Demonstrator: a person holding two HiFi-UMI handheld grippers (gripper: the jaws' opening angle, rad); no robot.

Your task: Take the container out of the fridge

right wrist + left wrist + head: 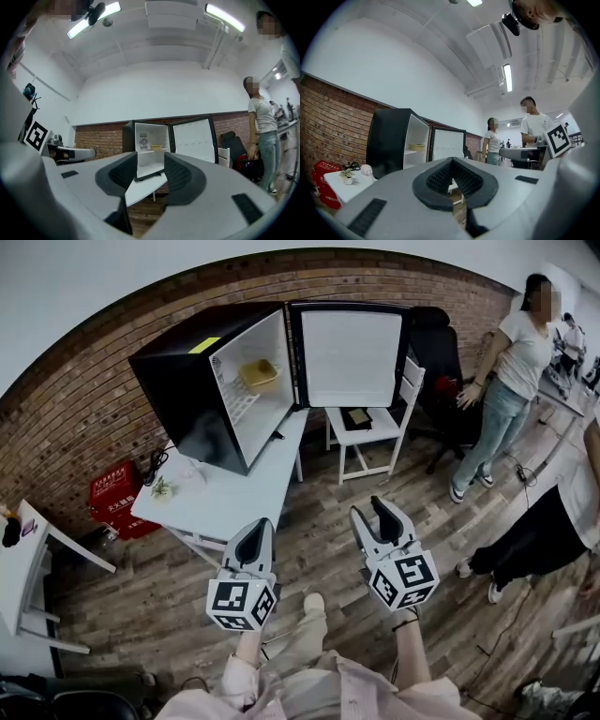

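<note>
I see the yellow container [259, 374] on the upper shelf of the fridge [184, 381], well ahead; right tongs [380, 513] released and aimed at it, left tongs [253, 533] clenched empty.

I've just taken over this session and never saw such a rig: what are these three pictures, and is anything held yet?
No robot arm here: a person holds a two-jaw gripper in each hand. The head view looks down from their head; the other two cameras ride on the grippers and look along the jaws. The left gripper is shut and empty; the right gripper is open, nothing between its jaws. Ahead, a black fridge stands door open on a white table, the yellow container on its shelf, untouched.
</note>
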